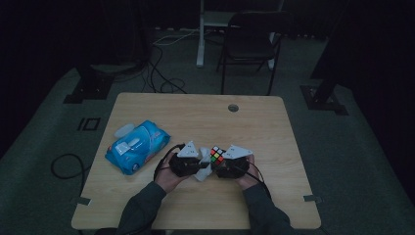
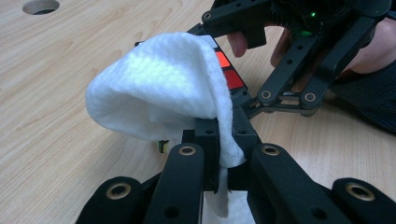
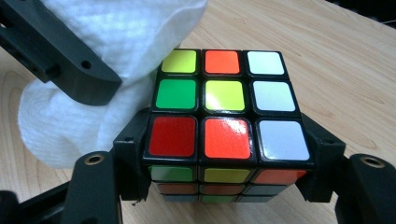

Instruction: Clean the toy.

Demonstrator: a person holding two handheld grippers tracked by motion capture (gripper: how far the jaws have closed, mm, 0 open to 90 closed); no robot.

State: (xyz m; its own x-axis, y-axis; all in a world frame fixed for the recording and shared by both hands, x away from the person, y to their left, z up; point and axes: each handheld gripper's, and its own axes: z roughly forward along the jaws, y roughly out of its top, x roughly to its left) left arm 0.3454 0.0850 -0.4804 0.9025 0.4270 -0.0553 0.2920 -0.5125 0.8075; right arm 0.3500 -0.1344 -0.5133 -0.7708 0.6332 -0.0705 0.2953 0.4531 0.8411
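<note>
The right gripper [image 3: 224, 186] is clamping a scrambled six-colour plastic puzzle cube [image 3: 224, 112] by two opposite sides, near the table's front-centre. The left gripper [image 2: 219, 140] is pinching a crumpled white wet wipe [image 2: 159, 88], which is draping against the cube's side. The blue wipe packet [image 1: 137, 146] is lying well apart near the light wooden table's [image 1: 205, 117] left edge, with bare tabletop lying open behind and right.

Light wooden table [image 1: 274, 127], rounded corners, standing on grey carpeted floor [image 1: 352, 161]. Round cable hole [image 1: 233, 107] sitting near far edge, toward 1 o'clock from tabletop centre. Blue wipes pack [image 1: 137, 146] lying flat at 9 o'clock, turned at slant, touching wood. Black cable [image 1: 66, 166] looping on floor beyond table's 9 o'clock edge. Folding chair [image 1: 249, 44] standing on floor at 12 o'clock, well apart from table.
</note>
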